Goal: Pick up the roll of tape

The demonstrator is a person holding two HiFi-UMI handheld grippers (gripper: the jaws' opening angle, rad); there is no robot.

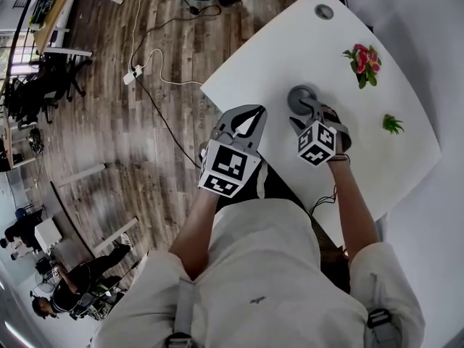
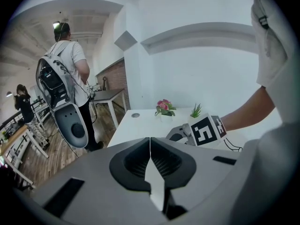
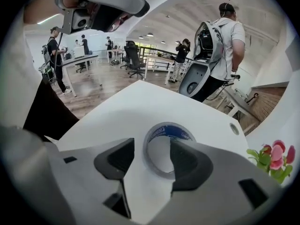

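I am holding my right gripper [image 3: 152, 165] low over the roll of tape [image 3: 165, 130], which is lying flat on the white table [image 3: 140, 102], left of the flowers [image 3: 274, 156]. The jaws are standing fully spread and are gripping nothing. One jaw is sitting outside the ring and the other over its hole, so the ring's wall is lying between them, apparently ready for a pinch. No pad is pressing on it yet. My left gripper [image 2: 150, 163] is hanging by the table's near edge with its jaws together and empty, leaving the work area free.
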